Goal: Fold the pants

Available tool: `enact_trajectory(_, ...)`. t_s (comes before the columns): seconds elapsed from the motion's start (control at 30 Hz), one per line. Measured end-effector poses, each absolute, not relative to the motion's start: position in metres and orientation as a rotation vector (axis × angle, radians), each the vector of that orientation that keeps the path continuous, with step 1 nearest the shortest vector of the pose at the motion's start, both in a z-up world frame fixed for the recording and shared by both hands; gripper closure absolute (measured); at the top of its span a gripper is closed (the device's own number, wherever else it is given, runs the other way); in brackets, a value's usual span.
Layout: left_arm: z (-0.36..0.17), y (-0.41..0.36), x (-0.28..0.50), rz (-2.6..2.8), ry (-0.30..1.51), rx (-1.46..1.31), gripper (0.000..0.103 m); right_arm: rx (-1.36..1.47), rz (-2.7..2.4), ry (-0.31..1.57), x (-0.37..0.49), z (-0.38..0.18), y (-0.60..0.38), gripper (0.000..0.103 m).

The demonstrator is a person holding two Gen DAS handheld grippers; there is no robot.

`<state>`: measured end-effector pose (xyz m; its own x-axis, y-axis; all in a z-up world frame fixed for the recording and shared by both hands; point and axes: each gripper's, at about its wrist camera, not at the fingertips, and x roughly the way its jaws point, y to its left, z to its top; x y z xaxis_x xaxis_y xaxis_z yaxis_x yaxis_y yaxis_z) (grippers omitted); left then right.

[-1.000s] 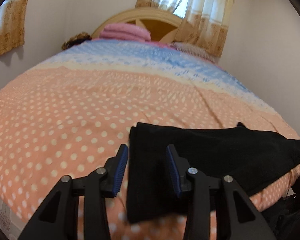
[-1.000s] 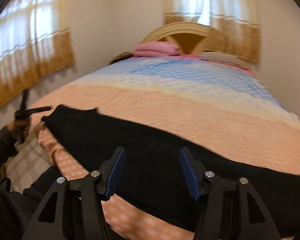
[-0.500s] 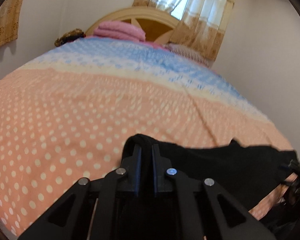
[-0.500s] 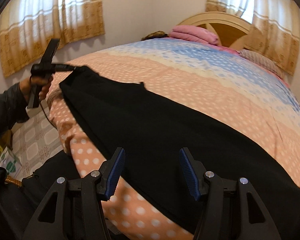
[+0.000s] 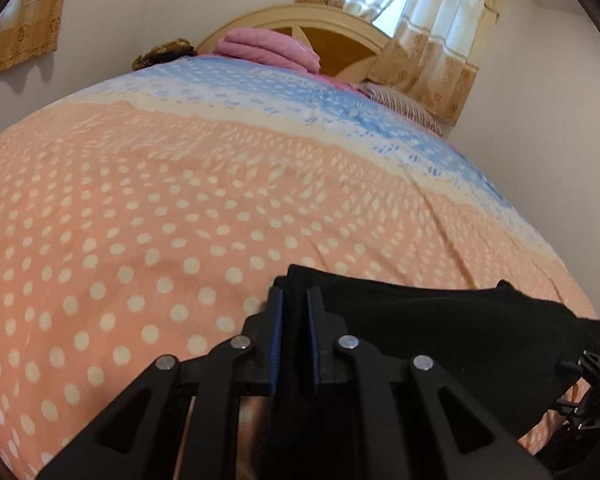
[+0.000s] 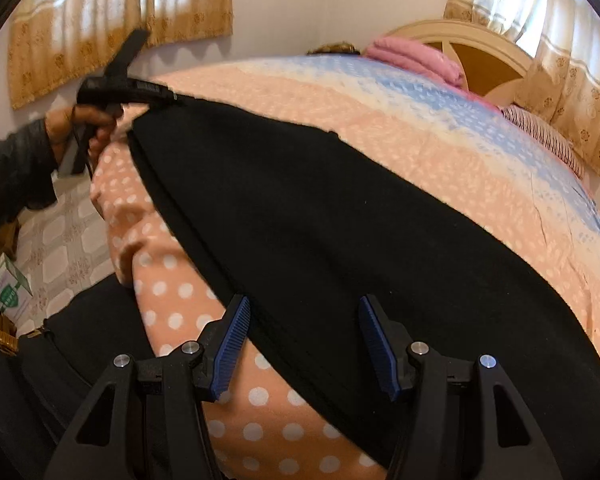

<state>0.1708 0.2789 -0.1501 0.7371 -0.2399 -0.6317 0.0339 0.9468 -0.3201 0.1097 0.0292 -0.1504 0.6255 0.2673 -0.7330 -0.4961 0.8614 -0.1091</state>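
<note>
Where a second ago its jaws stood apart over the hem, the left gripper [image 5: 294, 334] now clamps one end of the pants [image 6: 320, 216] – easing slightly; they lie across the frame's middle; the right gripper [image 6: 302, 344] hangs unclenched above them – a lift looks near.
</note>
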Motion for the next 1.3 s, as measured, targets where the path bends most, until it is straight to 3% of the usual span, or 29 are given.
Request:
enact_trajectory(0.03,-0.147,0.281,0.166,-0.143,0.719,-0.306,0.084,-0.318,0.444,0.780,0.108,-0.148,0.028,0.045)
enact_trajectory(0.13,-0.137,0.287,0.146,-0.118,0.695,-0.313,0.063,-0.320,0.438,0.761,0.102,-0.143,0.026,0.045)
enact_trajectory(0.2,-0.134,0.289,0.133,-0.100,0.679,-0.310,0.044,-0.306,0.427,0.743,0.100,-0.141,0.023,0.045)
enact_trajectory(0.6,-0.160,0.263,0.102,-0.056,0.713,-0.229,0.038,-0.374,0.410,0.762,0.095,-0.155,0.026,0.052)
enact_trajectory(0.8,-0.133,0.251,0.079,-0.039,0.621,-0.190,0.038,-0.343,0.415,0.764,0.087,-0.151,0.015,0.052)
enact_trajectory(0.83,-0.124,0.243,0.076,-0.054,0.596,-0.174,0.036,-0.328,0.413,0.760,0.086,-0.150,0.014,0.052)
enact_trajectory(0.9,-0.114,0.229,0.077,-0.082,0.567,-0.147,0.018,-0.310,0.392,0.754,0.087,-0.148,0.011,0.052)
enact_trajectory(0.93,-0.113,0.223,0.079,-0.097,0.566,-0.135,0.016,-0.305,0.379,0.751,0.086,-0.147,0.009,0.052)
enact_trajectory(1.3,-0.131,0.128,0.091,-0.301,0.671,-0.006,0.015,-0.144,0.161,0.678,0.042,-0.105,-0.093,0.052)
